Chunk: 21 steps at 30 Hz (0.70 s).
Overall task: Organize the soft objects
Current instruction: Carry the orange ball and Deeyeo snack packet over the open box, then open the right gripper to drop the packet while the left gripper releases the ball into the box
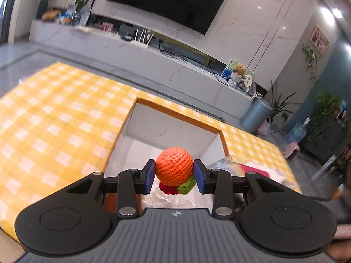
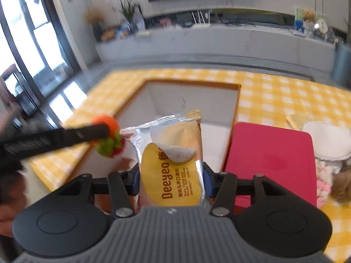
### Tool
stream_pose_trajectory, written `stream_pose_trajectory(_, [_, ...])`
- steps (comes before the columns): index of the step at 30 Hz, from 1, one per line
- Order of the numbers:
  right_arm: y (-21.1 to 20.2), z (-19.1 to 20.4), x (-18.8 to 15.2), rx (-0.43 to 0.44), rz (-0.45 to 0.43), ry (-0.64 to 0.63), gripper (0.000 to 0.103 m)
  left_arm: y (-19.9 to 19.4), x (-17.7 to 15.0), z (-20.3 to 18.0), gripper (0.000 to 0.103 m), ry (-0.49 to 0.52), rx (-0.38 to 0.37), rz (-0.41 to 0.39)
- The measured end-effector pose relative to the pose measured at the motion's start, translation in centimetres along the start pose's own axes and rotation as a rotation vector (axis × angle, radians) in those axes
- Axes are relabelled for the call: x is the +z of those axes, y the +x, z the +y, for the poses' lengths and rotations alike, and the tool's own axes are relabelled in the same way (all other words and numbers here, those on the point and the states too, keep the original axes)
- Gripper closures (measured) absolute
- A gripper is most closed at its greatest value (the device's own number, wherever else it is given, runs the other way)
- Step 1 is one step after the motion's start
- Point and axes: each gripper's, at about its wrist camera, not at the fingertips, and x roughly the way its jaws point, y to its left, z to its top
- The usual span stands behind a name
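My left gripper (image 1: 174, 173) is shut on an orange crocheted ball (image 1: 174, 166) with green and red knitted bits under it. It hangs over the open white box with an orange rim (image 1: 186, 118). From the right wrist view the same ball (image 2: 108, 135) shows at the left, over the box's left rim (image 2: 129, 103). My right gripper (image 2: 171, 179) is shut on a silver and yellow wet-wipes pack (image 2: 173, 153), held above the near part of the box. The pack's far end (image 1: 221, 161) shows blurred at the right in the left wrist view.
The box sits on a yellow checked tablecloth (image 1: 54, 120). A red lid (image 2: 272, 160) lies flat to the right of the box. Beyond it lie a white cloth item (image 2: 326, 140), a pink and white fluffy item (image 2: 323, 182) and a brown plush piece (image 2: 343, 184).
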Motion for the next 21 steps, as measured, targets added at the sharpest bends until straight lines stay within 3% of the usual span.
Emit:
stream_pose_trajectory(7, [3.7, 4.3, 0.0, -0.269, 0.032, -0.339, 0.051, -0.6, 0.3, 1.5, 0.06, -0.058, -0.041, -0.012])
stream_pose_trajectory(12, [7.3, 5.8, -1.0, -0.378, 0.087, -0.494, 0.051, -0.9, 0.4, 2.1, 0.06, -0.074, -0.046, -0.019])
stream_pose_trajectory(16, [8.7, 6.0, -1.3, -0.352, 0.153, -0.528, 0.051, -0.9, 0.6, 2.6, 0.06, -0.095, -0.046, -0.013])
stream_pose_trajectory(19, [10.2, 5.4, -1.2, -0.274, 0.253, -0.464, 0.054, -1.0, 0.7, 3.0, 0.06, -0.103, -0.05, -0.015])
stream_pose_trajectory(21, [10.3, 4.7, -0.5, -0.24, 0.264, -0.411, 0.054, -1.1, 0.7, 3.1, 0.06, -0.105, -0.068, -0.023])
